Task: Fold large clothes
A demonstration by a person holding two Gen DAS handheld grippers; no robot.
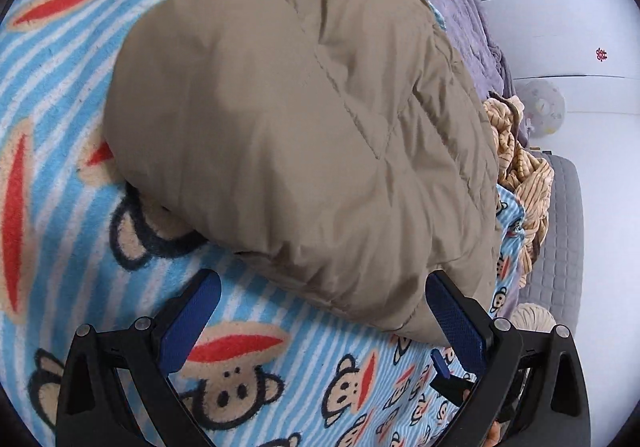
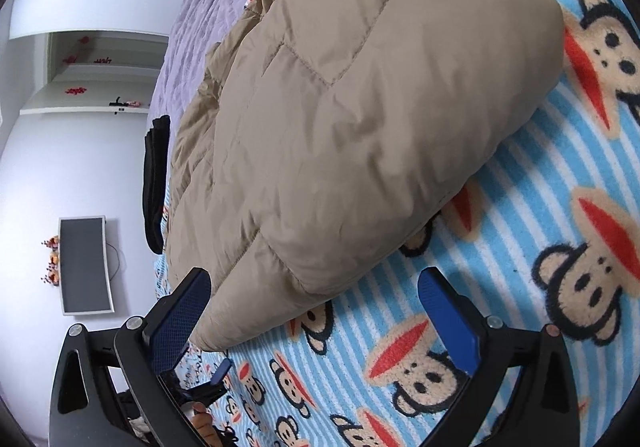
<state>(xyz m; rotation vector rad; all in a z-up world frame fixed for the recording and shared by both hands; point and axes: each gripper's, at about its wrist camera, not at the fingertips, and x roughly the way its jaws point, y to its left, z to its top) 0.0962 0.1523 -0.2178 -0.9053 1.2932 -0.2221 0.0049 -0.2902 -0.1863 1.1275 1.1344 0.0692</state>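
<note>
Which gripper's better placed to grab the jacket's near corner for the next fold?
Probably right. The right gripper is open with the tan jacket corner lying between its fingers. The left gripper is open too, but only the jacket's edge reaches its right finger.

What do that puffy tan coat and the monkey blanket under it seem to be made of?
The tan coat looks like a smooth woven shell, probably nylon or polyester, over soft filling: stitched quilt lines, slight sheen, puffy panels. The monkey blanket looks like plush fleece: its printed edges are fuzzy and matte.
</note>
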